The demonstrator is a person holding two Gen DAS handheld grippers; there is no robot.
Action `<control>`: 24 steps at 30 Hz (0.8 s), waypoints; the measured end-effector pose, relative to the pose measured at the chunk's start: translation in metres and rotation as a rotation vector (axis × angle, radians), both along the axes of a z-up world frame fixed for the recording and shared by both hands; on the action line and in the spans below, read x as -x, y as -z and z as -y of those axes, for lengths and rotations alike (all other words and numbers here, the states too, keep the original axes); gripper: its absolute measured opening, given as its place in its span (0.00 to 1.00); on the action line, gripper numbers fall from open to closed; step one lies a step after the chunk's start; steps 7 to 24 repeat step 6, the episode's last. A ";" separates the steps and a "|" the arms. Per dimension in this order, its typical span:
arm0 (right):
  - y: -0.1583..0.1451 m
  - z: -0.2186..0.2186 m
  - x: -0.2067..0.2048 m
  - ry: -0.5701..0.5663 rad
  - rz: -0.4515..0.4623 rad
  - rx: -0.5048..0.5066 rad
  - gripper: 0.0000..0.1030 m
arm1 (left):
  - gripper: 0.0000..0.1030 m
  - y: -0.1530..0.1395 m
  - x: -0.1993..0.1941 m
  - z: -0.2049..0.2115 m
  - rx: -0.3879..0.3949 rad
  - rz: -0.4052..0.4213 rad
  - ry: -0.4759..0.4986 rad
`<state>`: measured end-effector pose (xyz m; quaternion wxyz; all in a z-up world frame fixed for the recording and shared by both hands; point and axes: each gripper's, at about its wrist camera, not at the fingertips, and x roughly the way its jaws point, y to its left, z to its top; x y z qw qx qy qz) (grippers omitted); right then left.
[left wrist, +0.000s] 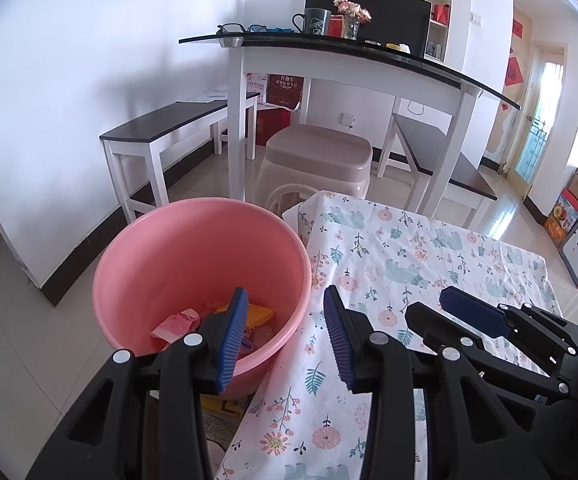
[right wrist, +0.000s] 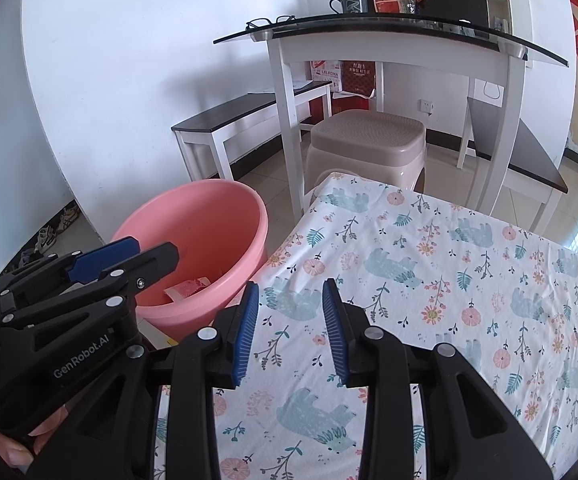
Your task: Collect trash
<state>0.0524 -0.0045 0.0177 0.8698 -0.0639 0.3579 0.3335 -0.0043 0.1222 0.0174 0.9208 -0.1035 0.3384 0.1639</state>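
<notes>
A pink plastic bucket stands on the floor at the left edge of the cloth-covered table. Inside it lie pieces of trash: a pink patterned wrapper and a yellow piece. My left gripper is open and empty, over the bucket's right rim and the table edge. My right gripper is open and empty above the floral cloth. The bucket also shows in the right wrist view, with the pink wrapper in it. Each gripper shows in the other's view, the right and the left.
A beige plastic stool stands beyond the table. Behind it is a white desk with a dark glass top holding a mug, flowers and glasses. Dark-topped benches flank it. Shoes lie by the left wall.
</notes>
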 end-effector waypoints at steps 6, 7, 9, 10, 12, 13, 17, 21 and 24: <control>0.002 0.000 0.001 0.000 -0.002 -0.001 0.33 | 0.38 0.002 -0.002 0.000 -0.001 -0.007 0.007; 0.002 0.000 0.001 0.000 -0.002 -0.001 0.33 | 0.38 0.002 -0.002 0.000 -0.001 -0.007 0.007; 0.002 0.000 0.001 0.000 -0.002 -0.001 0.33 | 0.38 0.002 -0.002 0.000 -0.001 -0.007 0.007; 0.002 0.000 0.001 0.000 -0.002 -0.001 0.33 | 0.38 0.002 -0.002 0.000 -0.001 -0.007 0.007; 0.002 0.000 0.001 0.000 -0.002 -0.001 0.33 | 0.38 0.002 -0.002 0.000 -0.001 -0.007 0.007; 0.002 0.000 0.001 0.000 -0.002 -0.001 0.33 | 0.38 0.002 -0.002 0.000 -0.001 -0.007 0.007; 0.002 0.000 0.001 0.000 -0.002 -0.001 0.33 | 0.38 0.002 -0.002 0.000 -0.001 -0.007 0.007; 0.002 0.000 0.001 0.000 -0.002 -0.001 0.33 | 0.38 0.002 -0.002 0.000 -0.001 -0.007 0.007; 0.002 0.000 0.001 0.000 -0.002 -0.001 0.33 | 0.38 0.002 -0.002 0.000 -0.001 -0.007 0.007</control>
